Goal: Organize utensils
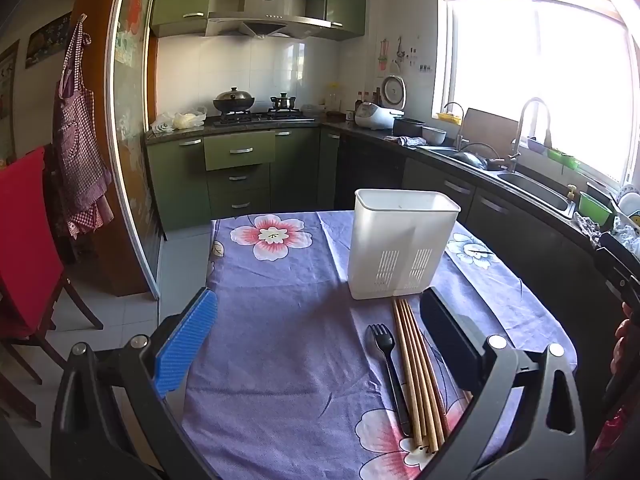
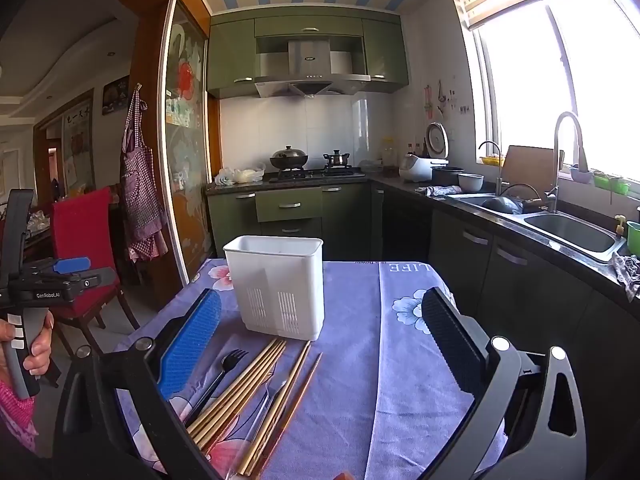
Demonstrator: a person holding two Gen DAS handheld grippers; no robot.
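A white plastic utensil holder (image 1: 402,242) stands upright on the table with the purple floral cloth (image 1: 280,320); it also shows in the right wrist view (image 2: 280,284). Just in front of it lie several wooden chopsticks (image 1: 418,372) and a black plastic fork (image 1: 386,364). In the right wrist view the chopsticks (image 2: 248,384), the fork (image 2: 218,380) and a clear plastic utensil (image 2: 264,404) lie fanned out. My left gripper (image 1: 320,336) is open and empty above the cloth, left of the utensils. My right gripper (image 2: 320,344) is open and empty above them.
The table's left edge drops to a tiled floor with a red chair (image 1: 28,248). A dark counter with a sink (image 2: 568,232) and faucet (image 2: 568,152) runs along the right. The left gripper's body (image 2: 44,280) shows at the far left of the right wrist view.
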